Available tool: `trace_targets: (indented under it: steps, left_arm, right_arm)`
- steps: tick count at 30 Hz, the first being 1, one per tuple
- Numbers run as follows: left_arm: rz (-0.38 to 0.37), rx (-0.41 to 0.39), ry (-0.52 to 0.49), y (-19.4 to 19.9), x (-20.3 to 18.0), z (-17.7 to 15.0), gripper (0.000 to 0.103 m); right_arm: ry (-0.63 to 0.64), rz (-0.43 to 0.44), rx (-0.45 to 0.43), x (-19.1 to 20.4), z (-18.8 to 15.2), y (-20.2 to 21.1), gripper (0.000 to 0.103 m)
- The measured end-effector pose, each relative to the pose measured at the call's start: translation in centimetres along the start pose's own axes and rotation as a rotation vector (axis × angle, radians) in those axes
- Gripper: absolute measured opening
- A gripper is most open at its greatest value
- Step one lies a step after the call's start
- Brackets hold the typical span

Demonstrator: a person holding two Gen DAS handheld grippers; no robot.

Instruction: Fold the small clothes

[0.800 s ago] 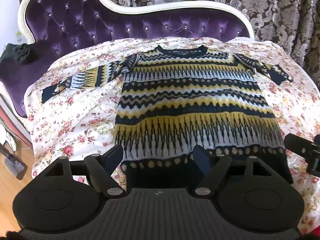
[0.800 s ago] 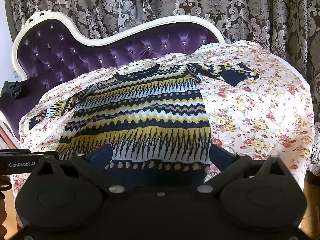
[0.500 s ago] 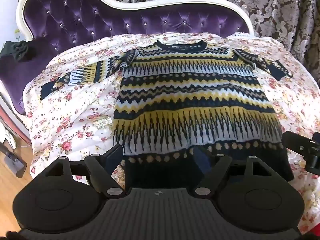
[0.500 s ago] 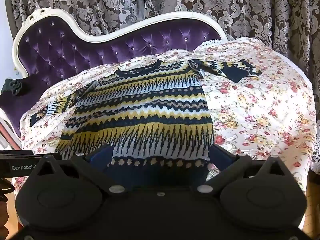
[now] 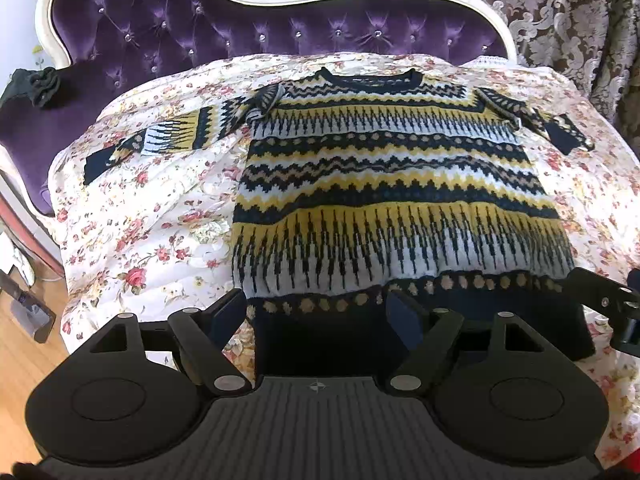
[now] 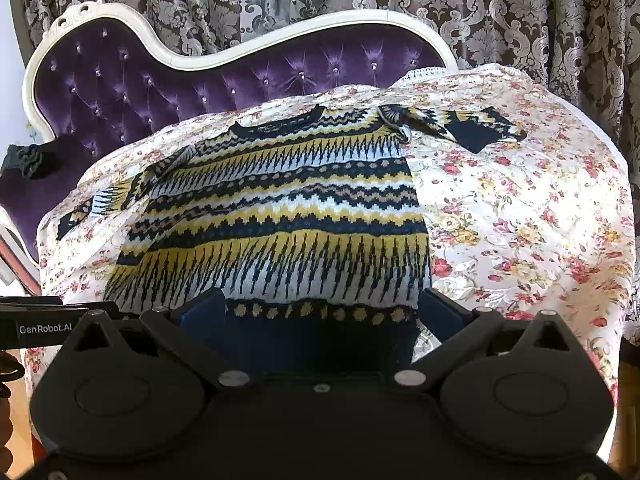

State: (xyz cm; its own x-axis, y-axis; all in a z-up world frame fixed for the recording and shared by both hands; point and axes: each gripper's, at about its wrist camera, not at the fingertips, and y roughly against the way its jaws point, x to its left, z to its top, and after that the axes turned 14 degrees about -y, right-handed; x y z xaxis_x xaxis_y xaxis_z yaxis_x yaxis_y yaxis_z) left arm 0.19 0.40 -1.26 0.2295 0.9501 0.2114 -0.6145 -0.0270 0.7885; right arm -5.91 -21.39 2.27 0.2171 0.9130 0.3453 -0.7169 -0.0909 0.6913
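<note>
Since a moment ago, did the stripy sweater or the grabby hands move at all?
Only a little. Both cameras drifted slightly, so the sweater sits a bit lower in the left view. The left gripper and right gripper stayed open at the dark hem, and neither has taken hold of anything. The sweater lies spread flat on the floral cover as before, both sleeves out.

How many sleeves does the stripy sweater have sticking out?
2. One sleeve lies stretched out to the left on the flowery cover; the other sleeve lies out to the right of the sweater.
</note>
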Motion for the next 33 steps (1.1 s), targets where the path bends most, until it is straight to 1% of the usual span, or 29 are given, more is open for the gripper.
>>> trace_targets:
  steps: [33]
  left_arm:
    - [-0.02, 0.029, 0.013, -0.56, -0.17, -0.46, 0.076]
  right_arm:
    - [0.013, 0.008, 0.053, 0.3, -0.61, -0.86, 0.102]
